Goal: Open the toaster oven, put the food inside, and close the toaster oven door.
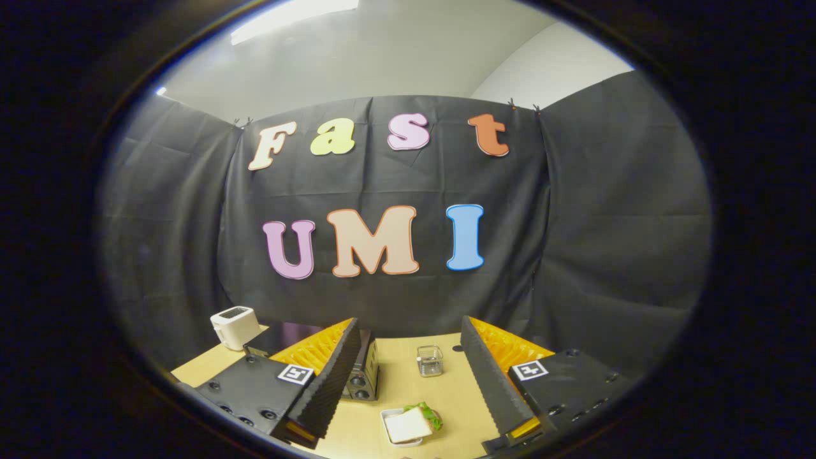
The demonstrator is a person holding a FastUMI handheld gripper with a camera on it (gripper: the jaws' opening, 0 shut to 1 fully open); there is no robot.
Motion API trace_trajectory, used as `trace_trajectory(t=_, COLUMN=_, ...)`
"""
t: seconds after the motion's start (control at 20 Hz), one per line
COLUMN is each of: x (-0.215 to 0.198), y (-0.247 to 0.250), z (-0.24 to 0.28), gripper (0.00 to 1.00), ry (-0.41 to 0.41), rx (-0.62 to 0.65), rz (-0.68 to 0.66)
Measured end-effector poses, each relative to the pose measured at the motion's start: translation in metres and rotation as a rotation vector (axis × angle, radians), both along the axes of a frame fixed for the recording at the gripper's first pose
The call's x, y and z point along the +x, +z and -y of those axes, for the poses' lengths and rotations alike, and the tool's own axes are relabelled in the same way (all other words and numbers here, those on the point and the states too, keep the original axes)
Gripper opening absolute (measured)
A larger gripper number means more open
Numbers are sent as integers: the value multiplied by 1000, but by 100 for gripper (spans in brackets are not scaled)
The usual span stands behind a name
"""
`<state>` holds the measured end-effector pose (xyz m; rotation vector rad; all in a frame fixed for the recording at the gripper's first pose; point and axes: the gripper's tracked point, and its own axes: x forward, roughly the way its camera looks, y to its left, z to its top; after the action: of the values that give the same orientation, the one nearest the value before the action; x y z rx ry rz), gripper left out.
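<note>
My gripper (408,428) hangs above the wooden table (408,382), open, with nothing between its two black ribbed fingers (331,382). Below and between the fingertips sits a white plate (387,426) carrying a sandwich (411,422) of white bread with green lettuce. The toaster oven (363,373), dark with silver knobs, stands on the table just inside the left finger, which hides most of it. Whether its door is open I cannot tell.
A white pop-up toaster (234,326) stands at the far left corner of the table. A small clear glass container (430,360) sits beyond the plate, near a dark round spot (456,349) on the tabletop. Black cloth walls close the booth behind the table.
</note>
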<state>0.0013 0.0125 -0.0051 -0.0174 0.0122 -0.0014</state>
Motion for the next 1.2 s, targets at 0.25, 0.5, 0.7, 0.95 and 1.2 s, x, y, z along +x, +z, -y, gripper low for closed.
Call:
trace_trajectory(t=0.25, x=0, y=-2, z=-6, gripper=97, ry=5, rx=3, rz=-1)
trace_trajectory(t=0.5, x=0, y=-2, z=-14, gripper=97, ry=13, rx=-1, rz=8)
trace_trajectory(t=0.7, x=4, y=-7, z=-24, gripper=97, ry=25, rx=-8, rz=2)
trace_trajectory(t=0.95, x=11, y=-16, z=-37, gripper=97, ry=47, rx=3, rz=-14)
trace_trajectory(t=1.2, x=21, y=-25, z=-52, gripper=97, ry=62, rx=9, rz=-23)
